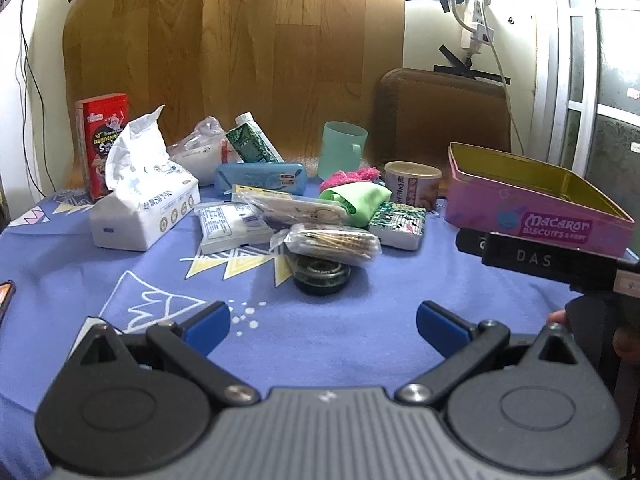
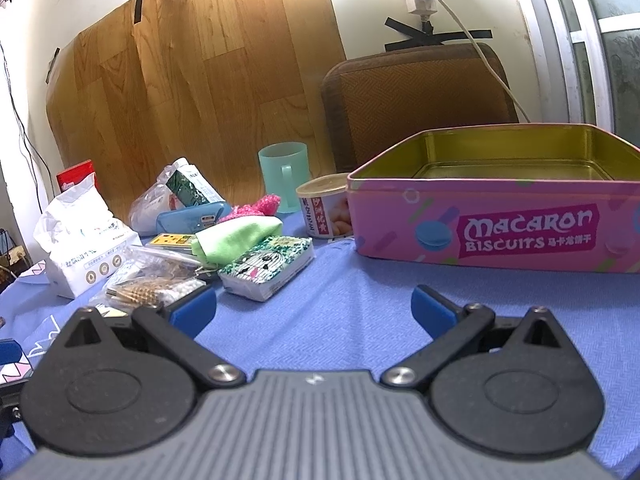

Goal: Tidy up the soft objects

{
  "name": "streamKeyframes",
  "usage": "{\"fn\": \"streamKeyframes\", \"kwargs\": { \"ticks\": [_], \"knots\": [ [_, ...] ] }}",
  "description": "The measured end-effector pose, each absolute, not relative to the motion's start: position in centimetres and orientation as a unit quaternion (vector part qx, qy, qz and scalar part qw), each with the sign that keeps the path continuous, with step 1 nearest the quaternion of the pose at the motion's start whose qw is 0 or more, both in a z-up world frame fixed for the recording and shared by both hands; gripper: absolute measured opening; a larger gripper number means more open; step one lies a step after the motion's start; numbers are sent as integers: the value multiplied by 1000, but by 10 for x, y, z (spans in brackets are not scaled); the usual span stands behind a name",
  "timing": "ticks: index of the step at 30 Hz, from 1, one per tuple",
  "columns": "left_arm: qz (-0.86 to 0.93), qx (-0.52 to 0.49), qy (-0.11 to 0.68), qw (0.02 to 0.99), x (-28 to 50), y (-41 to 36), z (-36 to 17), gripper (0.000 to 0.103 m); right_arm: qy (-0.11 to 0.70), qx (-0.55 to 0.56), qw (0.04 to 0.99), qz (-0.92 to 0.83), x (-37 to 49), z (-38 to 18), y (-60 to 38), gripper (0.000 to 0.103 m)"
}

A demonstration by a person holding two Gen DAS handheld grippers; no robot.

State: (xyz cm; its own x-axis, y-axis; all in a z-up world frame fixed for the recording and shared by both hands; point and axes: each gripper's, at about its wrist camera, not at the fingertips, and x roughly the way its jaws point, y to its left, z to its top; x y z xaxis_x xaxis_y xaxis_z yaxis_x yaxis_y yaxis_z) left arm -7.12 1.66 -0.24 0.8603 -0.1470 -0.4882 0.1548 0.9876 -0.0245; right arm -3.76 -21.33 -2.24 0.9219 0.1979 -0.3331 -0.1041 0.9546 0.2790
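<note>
Right gripper (image 2: 314,310) spread wide, empty, above blue counter (image 2: 360,300). Pink biscuit tin (image 2: 496,220) right; green cloth (image 2: 236,238) amid clutter left.

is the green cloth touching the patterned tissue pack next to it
Touching. In the right wrist view the green cloth rests against the patterned tissue pack's top edge, no gap between them.

Pink biscuit tin (image 2: 500,220), gold inside; lime-green cloth (image 2: 236,238); blue tablecloth (image 2: 340,300) with triangles.
</note>
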Motion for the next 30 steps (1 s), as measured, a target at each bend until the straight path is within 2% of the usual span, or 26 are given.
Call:
{"fn": "streamKeyframes", "kwargs": {
  "ticks": [11, 22, 30],
  "knots": [
    [-85, -19, 246, 965, -71, 21, -1, 103, 181, 123, 972, 82, -37, -22, -211, 103],
    [11, 31, 207, 978, -64, 31, 5, 103, 178, 117, 973, 88, -37, -23, -209, 103],
    [20, -21, 248, 968, -47, 67, -2, 103, 169, 100, 976, 96, -40, -22, -204, 103]
  ]
}}
